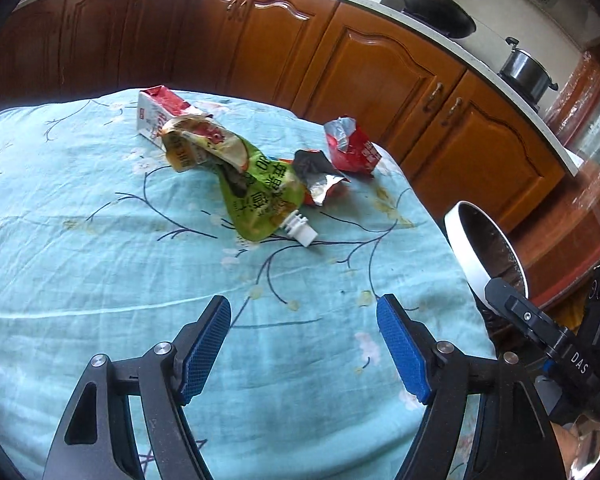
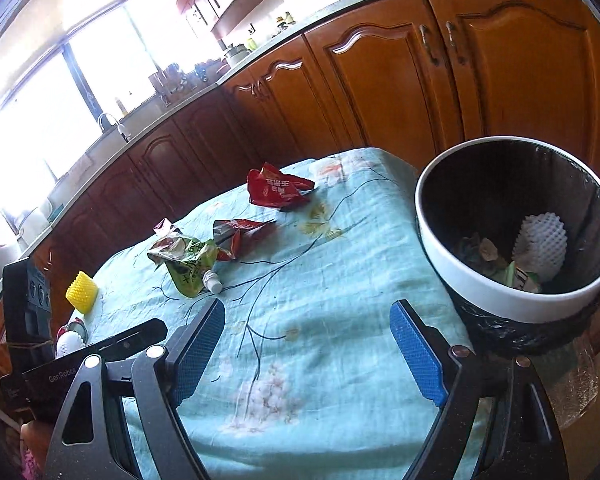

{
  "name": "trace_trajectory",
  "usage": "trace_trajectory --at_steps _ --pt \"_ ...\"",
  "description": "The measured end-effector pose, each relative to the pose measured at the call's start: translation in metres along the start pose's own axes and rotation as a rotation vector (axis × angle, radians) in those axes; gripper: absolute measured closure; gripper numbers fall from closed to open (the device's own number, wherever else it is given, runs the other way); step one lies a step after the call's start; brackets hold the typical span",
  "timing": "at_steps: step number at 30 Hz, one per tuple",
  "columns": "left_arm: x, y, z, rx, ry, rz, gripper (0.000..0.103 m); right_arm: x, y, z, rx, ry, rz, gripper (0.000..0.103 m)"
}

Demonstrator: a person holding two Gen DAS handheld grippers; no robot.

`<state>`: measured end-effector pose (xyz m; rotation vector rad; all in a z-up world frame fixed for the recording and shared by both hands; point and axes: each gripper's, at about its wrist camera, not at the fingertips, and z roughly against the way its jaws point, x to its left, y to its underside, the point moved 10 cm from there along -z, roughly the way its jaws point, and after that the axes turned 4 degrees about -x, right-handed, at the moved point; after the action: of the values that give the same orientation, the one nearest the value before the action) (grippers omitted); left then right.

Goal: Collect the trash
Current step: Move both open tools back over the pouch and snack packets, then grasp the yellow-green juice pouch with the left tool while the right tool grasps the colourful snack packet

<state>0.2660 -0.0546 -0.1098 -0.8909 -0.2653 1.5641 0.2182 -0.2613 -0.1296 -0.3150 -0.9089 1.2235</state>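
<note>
Presently the left hand-held gripper and right hand-held gripper hover spread and empty over the floral-clothed table. Beyond lies the crumpled green spouted pouch, left of the white-rimmed black bin. Next: reach and pinch it.

Wrinkled matt cotton-like tablecloth, glossy crinkled foil wrappers (silver-lined), perhaps plastic smooth white bin rim, varnished wood cabinets.

Crumpled green pouch, red wrappers on tablecloth; white-rimmed bin alongside.
</note>
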Motion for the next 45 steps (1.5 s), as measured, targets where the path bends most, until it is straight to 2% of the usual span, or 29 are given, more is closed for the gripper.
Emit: trace_trajectory --at_steps 5,9,13,17,19,22,29,32,34,35,36,37,38,40,41,45 --pt "0.021 -0.003 0.001 -0.001 -0.017 0.055 0.027 0.017 0.002 -0.014 0.016 -0.011 0.026 0.017" --pt "0.035 -0.008 -0.001 0.000 -0.022 0.097 0.027 0.030 0.007 -0.030 0.071 -0.054 0.011 0.017" --pt "0.046 -0.020 -0.008 0.001 -0.021 0.128 0.027 0.037 0.007 -0.046 0.107 -0.075 -0.010 0.017" --pt "0.051 -0.039 -0.016 -0.011 -0.009 0.163 0.027 0.044 -0.002 -0.060 0.107 -0.100 -0.031 0.020" --pt "0.054 -0.049 -0.021 -0.021 -0.018 0.170 0.027 0.047 -0.010 -0.067 0.097 -0.109 -0.040 0.029" --pt "0.056 -0.061 -0.030 -0.028 -0.010 0.191 0.027 0.050 -0.017 -0.083 0.117 -0.133 -0.080 0.038" --pt "0.067 -0.075 -0.063 0.000 -0.001 0.265 0.027 0.058 -0.025 -0.125 0.170 -0.151 -0.107 0.043" --pt "0.072 -0.078 -0.076 0.003 -0.001 0.285 0.028 0.061 -0.025 -0.143 0.201 -0.158 -0.123 0.053" --pt "0.074 -0.080 -0.083 0.003 -0.010 0.283 0.029 0.063 -0.024 -0.151 0.214 -0.161 -0.124 0.068" --pt "0.074 -0.080 -0.085 0.003 -0.013 0.278 0.035 0.063 -0.024 -0.154 0.219 -0.155 -0.121 0.074" --pt "0.074 -0.080 -0.088 0.005 -0.014 0.273 0.040 0.062 -0.022 -0.157 0.226 -0.150 -0.116 0.088" --pt "0.073 -0.079 -0.090 0.012 -0.010 0.268 0.053 0.063 -0.022 -0.158 0.229 -0.152 -0.114 0.097" --pt "0.070 -0.079 -0.094 0.016 0.012 0.266 0.063 0.062 -0.021 -0.158 0.227 -0.151 -0.113 0.098" --pt "0.065 -0.081 -0.094 0.006 0.047 0.261 0.074 0.060 -0.020 -0.153 0.212 -0.152 -0.110 0.101" --pt "0.062 -0.082 -0.093 0.000 0.051 0.248 0.085 0.059 -0.020 -0.149 0.203 -0.153 -0.109 0.101" --pt "0.051 -0.078 -0.082 -0.011 0.062 0.204 0.091 0.051 -0.019 -0.126 0.178 -0.158 -0.110 0.101"
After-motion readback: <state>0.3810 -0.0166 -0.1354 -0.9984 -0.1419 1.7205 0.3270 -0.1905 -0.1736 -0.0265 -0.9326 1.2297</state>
